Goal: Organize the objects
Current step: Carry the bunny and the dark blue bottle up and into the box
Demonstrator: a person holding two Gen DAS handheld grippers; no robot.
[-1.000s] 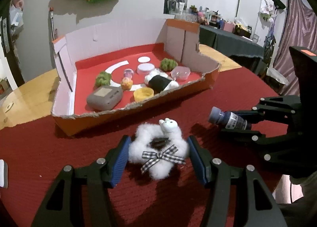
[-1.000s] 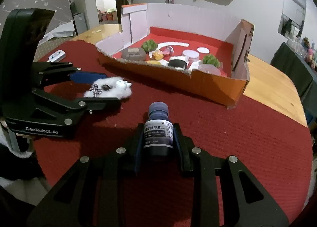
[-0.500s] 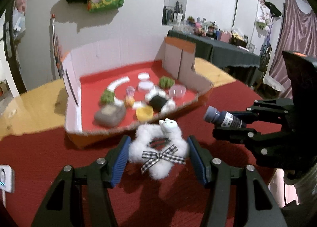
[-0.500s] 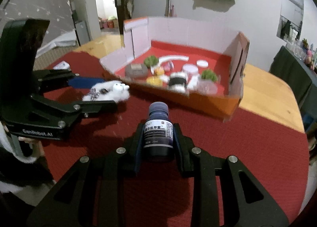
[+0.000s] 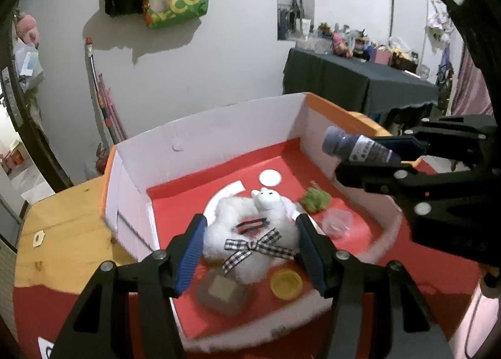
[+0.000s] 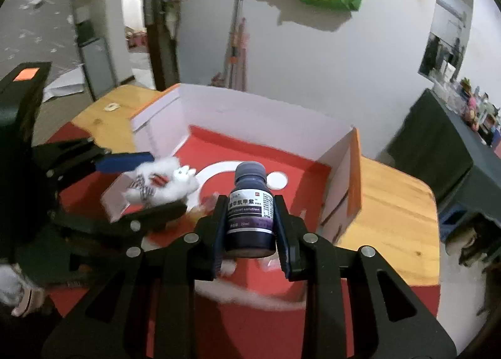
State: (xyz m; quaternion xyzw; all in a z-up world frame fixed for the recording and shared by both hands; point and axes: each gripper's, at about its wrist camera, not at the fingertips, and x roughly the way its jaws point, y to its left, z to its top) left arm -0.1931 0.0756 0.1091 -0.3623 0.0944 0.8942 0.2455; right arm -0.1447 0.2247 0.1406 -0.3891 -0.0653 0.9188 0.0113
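Note:
My left gripper is shut on a white fluffy plush toy with a checked bow and holds it in the air above the red-floored cardboard box. My right gripper is shut on a small dark purple bottle with a white label, also held above the box, to the right of the plush. The bottle shows at the right of the left wrist view.
In the box lie a grey pouch, a yellow cap, a green tuft, a clear cup and a white disc. The box stands on a wooden table with a red cloth.
Both grippers have risen from the red cloth and moved forward over the box, each still holding its object. The box interior now lies directly below them.

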